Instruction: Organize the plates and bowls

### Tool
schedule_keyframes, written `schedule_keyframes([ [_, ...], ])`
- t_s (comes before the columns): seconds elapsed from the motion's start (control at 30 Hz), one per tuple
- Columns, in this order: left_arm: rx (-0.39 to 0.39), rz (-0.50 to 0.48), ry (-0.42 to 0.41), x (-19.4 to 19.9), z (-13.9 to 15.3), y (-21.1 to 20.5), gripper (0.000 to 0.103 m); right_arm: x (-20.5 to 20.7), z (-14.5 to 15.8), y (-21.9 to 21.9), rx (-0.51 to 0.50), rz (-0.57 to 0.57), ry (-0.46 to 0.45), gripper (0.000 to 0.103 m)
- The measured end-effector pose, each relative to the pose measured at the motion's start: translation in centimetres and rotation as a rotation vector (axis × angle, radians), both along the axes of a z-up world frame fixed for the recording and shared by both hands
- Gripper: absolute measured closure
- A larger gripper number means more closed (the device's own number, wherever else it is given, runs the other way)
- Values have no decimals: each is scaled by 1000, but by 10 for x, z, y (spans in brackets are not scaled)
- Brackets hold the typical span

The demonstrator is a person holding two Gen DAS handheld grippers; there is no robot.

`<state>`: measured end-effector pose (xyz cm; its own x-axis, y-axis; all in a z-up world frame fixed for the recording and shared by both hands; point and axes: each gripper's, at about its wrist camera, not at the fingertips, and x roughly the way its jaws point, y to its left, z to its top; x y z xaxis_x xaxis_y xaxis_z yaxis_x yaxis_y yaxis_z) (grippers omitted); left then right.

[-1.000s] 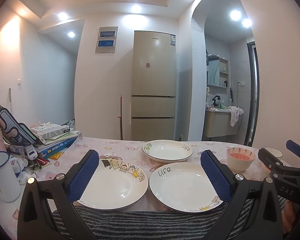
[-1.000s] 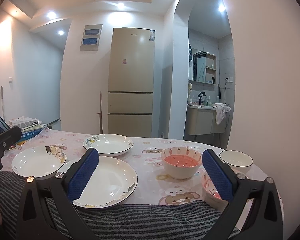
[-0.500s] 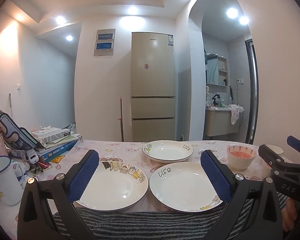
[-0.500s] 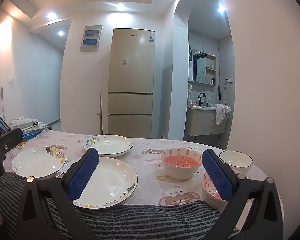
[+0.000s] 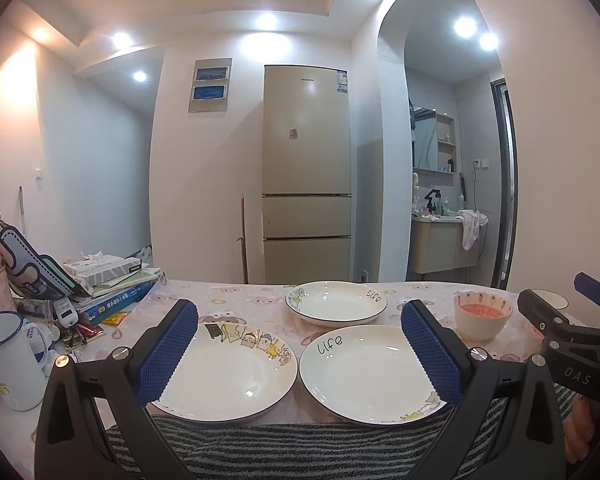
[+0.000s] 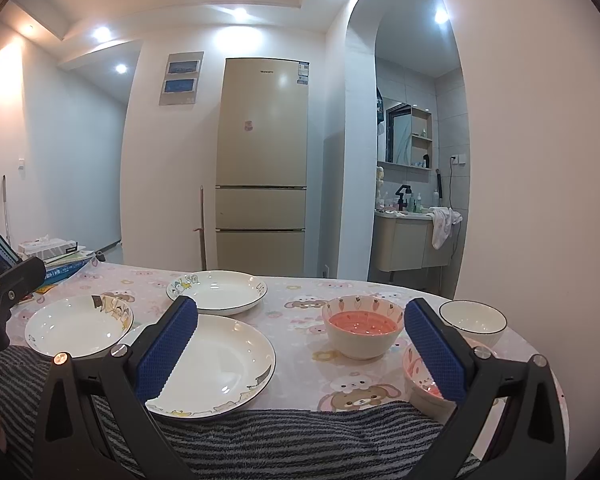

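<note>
Plates: three round plates sit rim-up on the counter [image 5: 236,300]; the "Life" plate [image 5: 370,372] lies beside the cartoon plate [image 5: 230,372], the far plate [image 5: 336,304] behind.
Left hand-held gripper [image 5: 300,354]: jaws spread wide, holding nothing.
Right hand-held gripper [image 6: 300,354]: wide apart, empty.
Right view only: small pink bowl [image 6: 418,380] near the counter's edge, behind the right finger.
</note>
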<state>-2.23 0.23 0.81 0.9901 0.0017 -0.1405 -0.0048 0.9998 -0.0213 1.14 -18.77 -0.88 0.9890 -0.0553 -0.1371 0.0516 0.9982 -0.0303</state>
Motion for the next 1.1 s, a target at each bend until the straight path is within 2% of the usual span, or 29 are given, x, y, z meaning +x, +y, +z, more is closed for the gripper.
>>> schedule_keyframes([
  [0.9,1,0,2,-1,-4,-3,0,0,1,-3,10,0,-6,0],
  [1.1,12,-8,-19,-6,-1,-5,0,-2,0,-3,-2,-1,-10,0],
])
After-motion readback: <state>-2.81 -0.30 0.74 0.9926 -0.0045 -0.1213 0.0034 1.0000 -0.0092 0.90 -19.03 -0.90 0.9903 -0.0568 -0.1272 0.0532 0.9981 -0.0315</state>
